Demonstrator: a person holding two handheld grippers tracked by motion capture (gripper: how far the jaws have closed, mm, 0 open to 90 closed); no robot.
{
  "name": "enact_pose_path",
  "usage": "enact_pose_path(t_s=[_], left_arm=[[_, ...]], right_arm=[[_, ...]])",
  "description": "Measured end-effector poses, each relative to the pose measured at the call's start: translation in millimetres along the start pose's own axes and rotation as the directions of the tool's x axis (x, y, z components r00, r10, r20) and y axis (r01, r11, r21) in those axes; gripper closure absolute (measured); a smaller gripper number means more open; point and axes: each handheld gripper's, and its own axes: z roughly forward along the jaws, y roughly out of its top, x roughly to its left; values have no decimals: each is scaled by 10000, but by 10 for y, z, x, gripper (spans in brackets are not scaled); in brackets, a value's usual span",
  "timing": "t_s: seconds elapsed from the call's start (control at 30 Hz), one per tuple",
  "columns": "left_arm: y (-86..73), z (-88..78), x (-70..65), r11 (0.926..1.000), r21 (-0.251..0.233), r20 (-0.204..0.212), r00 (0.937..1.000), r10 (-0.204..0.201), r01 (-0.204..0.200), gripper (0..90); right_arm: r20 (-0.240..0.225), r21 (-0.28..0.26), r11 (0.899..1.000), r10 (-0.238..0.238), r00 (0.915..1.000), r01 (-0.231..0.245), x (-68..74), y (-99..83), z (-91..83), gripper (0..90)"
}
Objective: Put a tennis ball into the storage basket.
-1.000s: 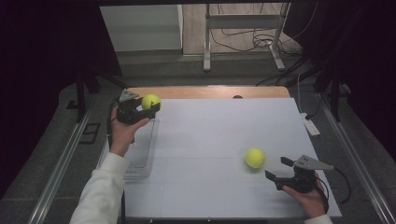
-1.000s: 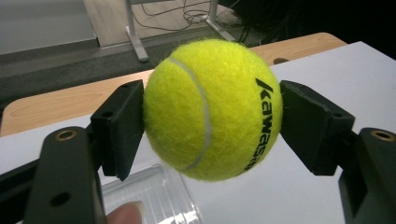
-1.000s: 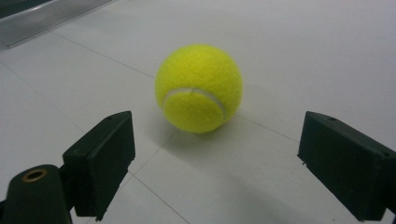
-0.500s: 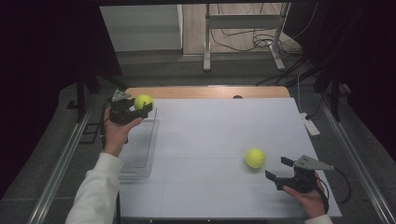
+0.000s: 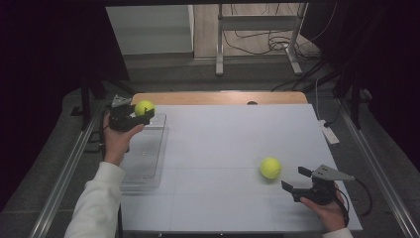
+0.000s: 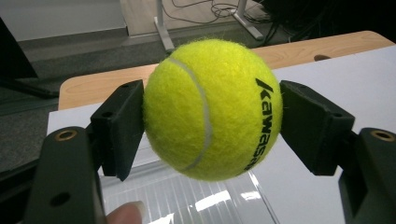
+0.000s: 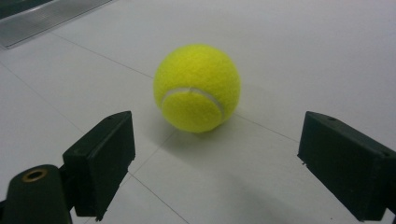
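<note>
While the left gripper carries one tennis ball above the far end of the clear tray, its fingers are clamped on the ball from both sides, as the left gripper view shows, with the tray's ribbed floor directly beneath. The tray lies along the left edge of the white table. A second tennis ball rests on the table near the right front corner, just ahead of the right gripper. In the right gripper view this ball sits beyond the fingers, which stand wide apart and touch nothing.

Step in hand, as judged: transfer of the first ball into the tray, at the point just short of release. The next move calls for lowering the held ball inside the tray walls and parting the fingers gently, so that the ball settles rather than bounces out. The right gripper would then need to advance until its fingers straddle the second ball before closing.
</note>
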Motion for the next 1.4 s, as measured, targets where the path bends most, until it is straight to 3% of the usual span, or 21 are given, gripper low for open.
enact_pose_path(t_s=[0.9, 1.4], left_arm=[[-47, 20, 150, 9993, 259, -312, 9992, -268, 276, 271], [-115, 100, 255, 9948, 832, -679, 9963, -535, 591, 271]], right_arm=[[-5, 11, 10000, -23, 10000, 23, 8, 3, 2, 112], [-7, 8, 10000, -27, 10000, 27, 5, 2, 3, 112]])
